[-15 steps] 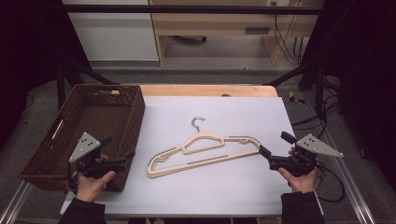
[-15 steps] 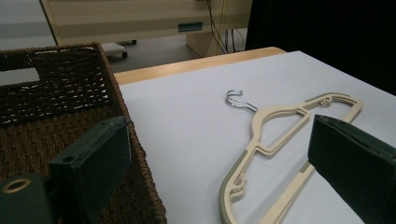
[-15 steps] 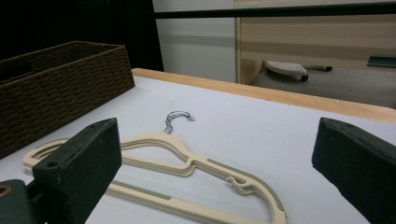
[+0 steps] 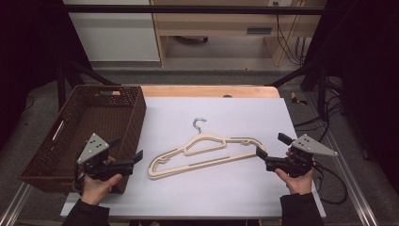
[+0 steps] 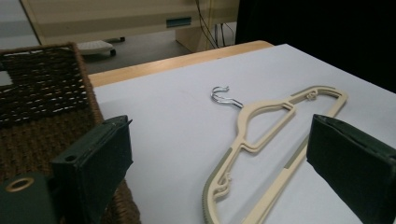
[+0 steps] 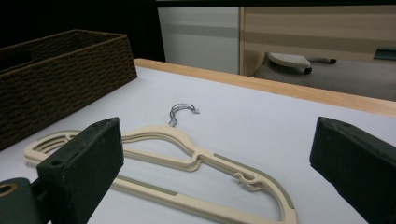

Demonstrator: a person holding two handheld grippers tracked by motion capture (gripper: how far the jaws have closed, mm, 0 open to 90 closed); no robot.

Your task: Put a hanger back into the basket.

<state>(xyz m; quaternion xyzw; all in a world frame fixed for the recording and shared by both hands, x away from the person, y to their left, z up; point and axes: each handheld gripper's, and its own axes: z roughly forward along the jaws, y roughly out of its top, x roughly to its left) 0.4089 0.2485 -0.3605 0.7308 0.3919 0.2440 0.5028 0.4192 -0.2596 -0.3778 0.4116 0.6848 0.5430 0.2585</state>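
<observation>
1. The left gripper is held low beside the hanger's left end with its jaws spread wide; nothing is gripped between them.
2. The right gripper is held just beside the hanger's right end, also with jaws wide apart and nothing clasped.
3. The hanger is seen lying flat on the tabletop, between the two grippers and untouched by either, so the work is judged to be at its start: the grasp and any move are left to be done.
4. The hanger is made of thin cream plastic with grey-green non-slip strips along its shoulders and bar, small notches near the ends, and a twisted silver wire hook at the top.
5. A dark brown woven basket, rectangular with slotted handles, is placed at the tabletop's left edge, near the left gripper.
6. The tabletop is covered by a smooth matte white sheet, with a pale wooden edge exposed at the far side.
</observation>
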